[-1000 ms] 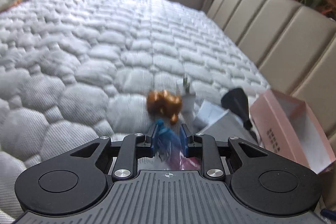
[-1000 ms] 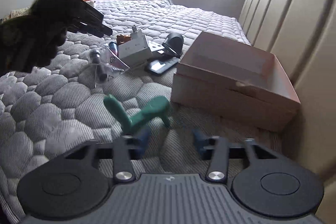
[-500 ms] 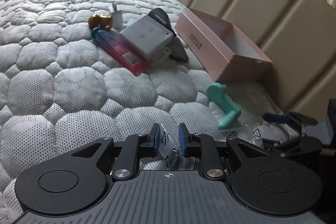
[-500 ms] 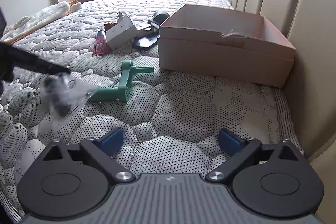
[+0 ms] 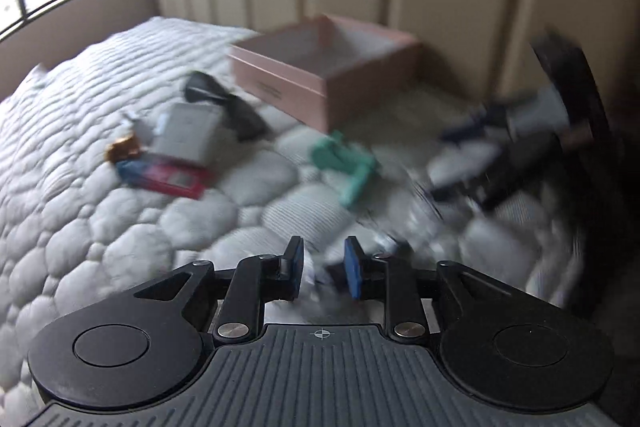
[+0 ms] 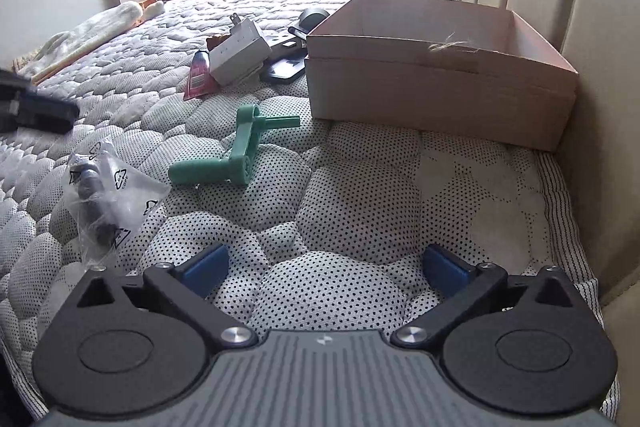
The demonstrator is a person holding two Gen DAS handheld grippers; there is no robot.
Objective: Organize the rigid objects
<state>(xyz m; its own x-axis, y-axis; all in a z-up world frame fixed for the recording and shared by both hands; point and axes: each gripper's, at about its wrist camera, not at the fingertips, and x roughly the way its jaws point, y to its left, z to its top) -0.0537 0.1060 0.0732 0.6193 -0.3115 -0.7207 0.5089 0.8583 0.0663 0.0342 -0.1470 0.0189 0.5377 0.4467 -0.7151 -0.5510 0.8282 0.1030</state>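
A pink open box (image 6: pixel 440 67) stands on the bed by the headboard; it also shows in the left wrist view (image 5: pixel 324 75). A green plastic crank (image 6: pixel 236 151) lies before it, also in the left wrist view (image 5: pixel 348 163). A clear bag of black parts (image 6: pixel 104 195) lies on the quilt at the left, free of any gripper. My left gripper (image 5: pixel 322 265) is slightly open and blurred, with the bag below it. My right gripper (image 6: pixel 326 267) is wide open and empty above the quilt.
A white box (image 6: pixel 240 55), a red and blue tube (image 5: pixel 164 175), a black phone (image 6: pixel 284 67), a black round thing (image 6: pixel 314 17) and a brown toy (image 5: pixel 122 147) lie in a cluster. The padded headboard (image 6: pixel 600 27) is at the right. Gloves (image 6: pixel 100 27) lie far left.
The left gripper has opened and let the bag drop onto the quilt, and has swung round toward the box. The right gripper has opened wider and barely moved.
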